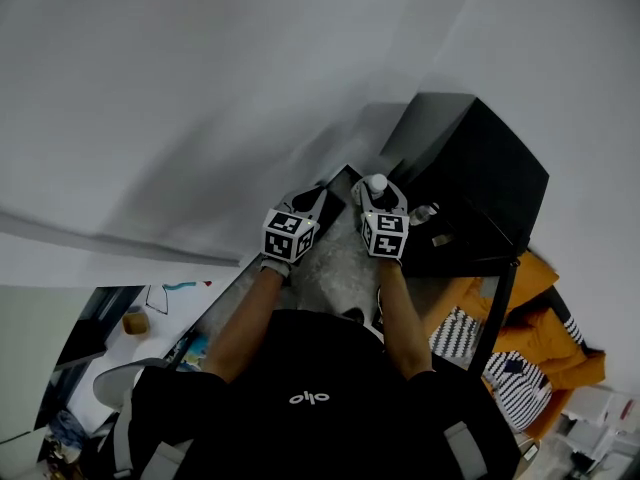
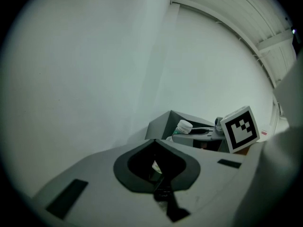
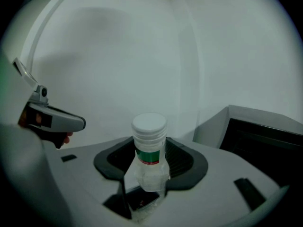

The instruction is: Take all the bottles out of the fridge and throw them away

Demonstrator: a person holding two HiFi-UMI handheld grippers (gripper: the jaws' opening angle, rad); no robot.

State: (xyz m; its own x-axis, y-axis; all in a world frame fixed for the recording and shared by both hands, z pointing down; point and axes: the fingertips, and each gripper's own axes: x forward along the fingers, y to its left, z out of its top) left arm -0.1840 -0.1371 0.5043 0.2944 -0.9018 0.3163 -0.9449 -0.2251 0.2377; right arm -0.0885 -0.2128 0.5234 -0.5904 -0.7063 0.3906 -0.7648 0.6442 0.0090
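Observation:
My right gripper [image 1: 378, 190] is shut on a clear plastic bottle [image 3: 149, 150] with a white cap and a green band, held upright by its body between the jaws. The bottle's cap [image 1: 377, 182] shows just ahead of the marker cube. In the left gripper view the same bottle [image 2: 182, 126] shows at mid right. My left gripper [image 1: 312, 196] is beside it on the left, its jaws shut [image 2: 158, 174], and I see nothing held in them. The black fridge [image 1: 470, 163] stands to the right. A second clear bottle [image 1: 424, 212] lies at the fridge's near edge.
A grey box with a dark inside [image 3: 258, 131] stands ahead of the grippers on the right, against a pale wall [image 1: 200, 88]. Striped and orange cloth [image 1: 540, 348] lies at the lower right, and a cluttered desk [image 1: 150, 318] at the lower left.

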